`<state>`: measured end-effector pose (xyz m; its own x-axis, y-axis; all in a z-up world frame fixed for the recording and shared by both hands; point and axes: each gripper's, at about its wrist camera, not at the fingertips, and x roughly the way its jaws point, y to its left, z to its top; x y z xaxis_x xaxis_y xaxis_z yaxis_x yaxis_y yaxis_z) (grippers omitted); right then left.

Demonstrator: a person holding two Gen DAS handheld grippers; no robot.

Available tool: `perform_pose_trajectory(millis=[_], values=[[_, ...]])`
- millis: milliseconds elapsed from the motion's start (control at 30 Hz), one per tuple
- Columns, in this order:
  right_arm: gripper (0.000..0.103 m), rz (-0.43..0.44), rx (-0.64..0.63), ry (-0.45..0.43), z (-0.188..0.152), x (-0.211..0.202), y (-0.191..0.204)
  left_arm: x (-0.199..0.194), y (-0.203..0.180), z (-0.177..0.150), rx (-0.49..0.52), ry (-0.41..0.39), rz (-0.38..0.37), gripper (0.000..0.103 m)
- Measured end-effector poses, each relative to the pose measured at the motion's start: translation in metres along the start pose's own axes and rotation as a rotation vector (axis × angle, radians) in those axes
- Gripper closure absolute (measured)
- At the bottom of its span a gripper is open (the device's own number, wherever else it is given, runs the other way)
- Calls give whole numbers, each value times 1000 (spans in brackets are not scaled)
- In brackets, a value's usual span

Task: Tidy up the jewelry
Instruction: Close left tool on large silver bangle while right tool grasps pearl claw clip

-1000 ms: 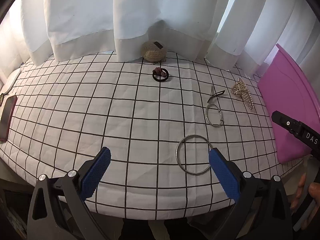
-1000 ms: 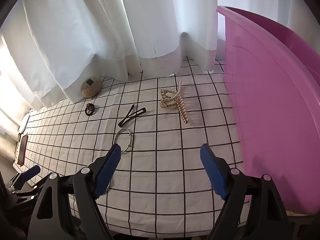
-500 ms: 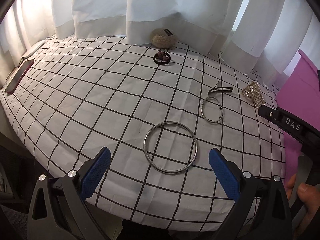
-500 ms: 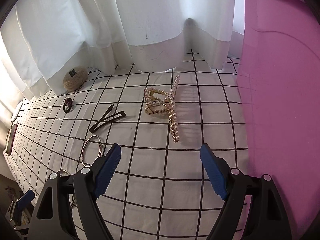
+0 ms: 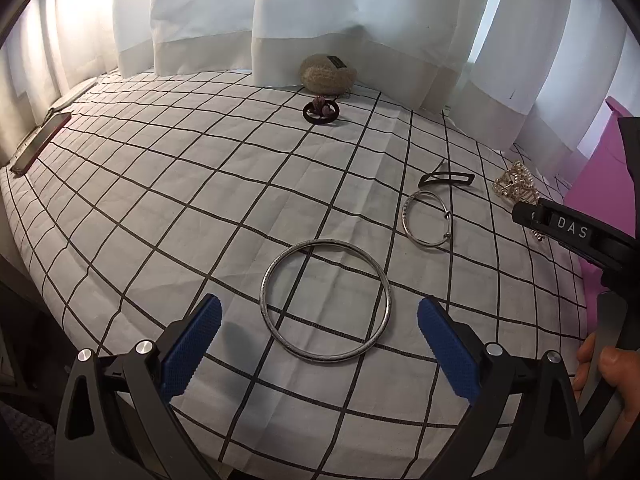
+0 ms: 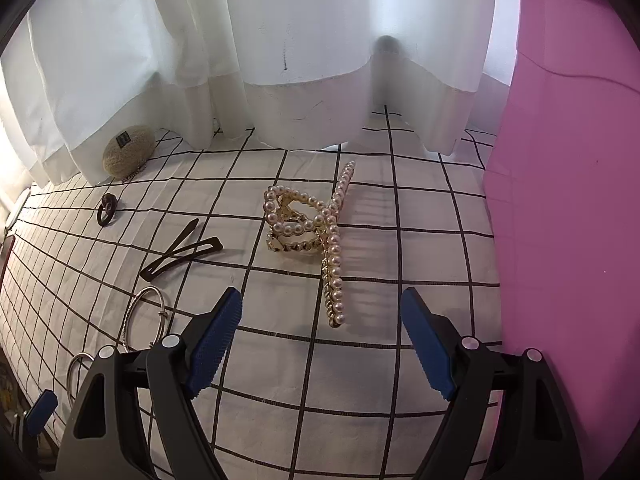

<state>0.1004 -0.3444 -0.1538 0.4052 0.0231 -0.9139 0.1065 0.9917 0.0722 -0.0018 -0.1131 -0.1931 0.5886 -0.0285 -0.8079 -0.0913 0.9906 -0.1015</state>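
A large silver bangle [image 5: 325, 301] lies flat on the checked cloth, just ahead of my left gripper [image 5: 318, 346], which stands open and empty with its blue pads either side of the bangle's near rim. A pearl hair claw [image 6: 310, 229] lies ahead of my right gripper [image 6: 320, 338], also open and empty, the claw's long arm reaching down between the pads. A smaller silver bangle [image 5: 427, 218] [image 6: 145, 314] and a black snap clip [image 5: 446, 179] [image 6: 181, 255] lie between the two. The pink box [image 6: 568, 208] stands at the right.
A black hair tie with a small bow [image 5: 321, 111] and a woven beige pouch [image 5: 328, 75] sit by the white curtain [image 5: 304, 20] at the back. A phone [image 5: 40, 144] lies at the far left table edge. A hand [image 5: 608, 372] grips the right tool's handle.
Both grippers have sunk toward the cloth. The large bangle now sits centred ahead of the left pads, and the pearl claw has grown larger ahead of the right pads. Both stay open.
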Motion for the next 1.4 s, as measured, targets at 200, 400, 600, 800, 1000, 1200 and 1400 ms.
perform_pose_trajectory(millis=[200, 400, 600, 800, 1000, 1200, 1400], values=[[25, -20, -5, 10, 1, 9, -3, 12, -1, 6, -7, 4, 16, 6], [25, -38, -25, 12, 4, 17, 0, 18, -12, 3, 56, -24, 98, 6], [25, -56, -33, 4, 9, 25, -1, 15, -12, -3, 29, -79, 116, 5], [17, -55, -37, -5, 20, 38, 4, 16, -13, -3, -2, -102, 143, 5], [11, -50, -41, -19, 34, 53, 10, 16, -14, -4, -15, -119, 156, 5], [10, -31, -56, -20, 45, 62, 12, 16, -13, -3, -9, -119, 147, 6], [26, -17, -57, -45, 41, 55, 4, 11, -9, -7, 2, -131, 133, 15]])
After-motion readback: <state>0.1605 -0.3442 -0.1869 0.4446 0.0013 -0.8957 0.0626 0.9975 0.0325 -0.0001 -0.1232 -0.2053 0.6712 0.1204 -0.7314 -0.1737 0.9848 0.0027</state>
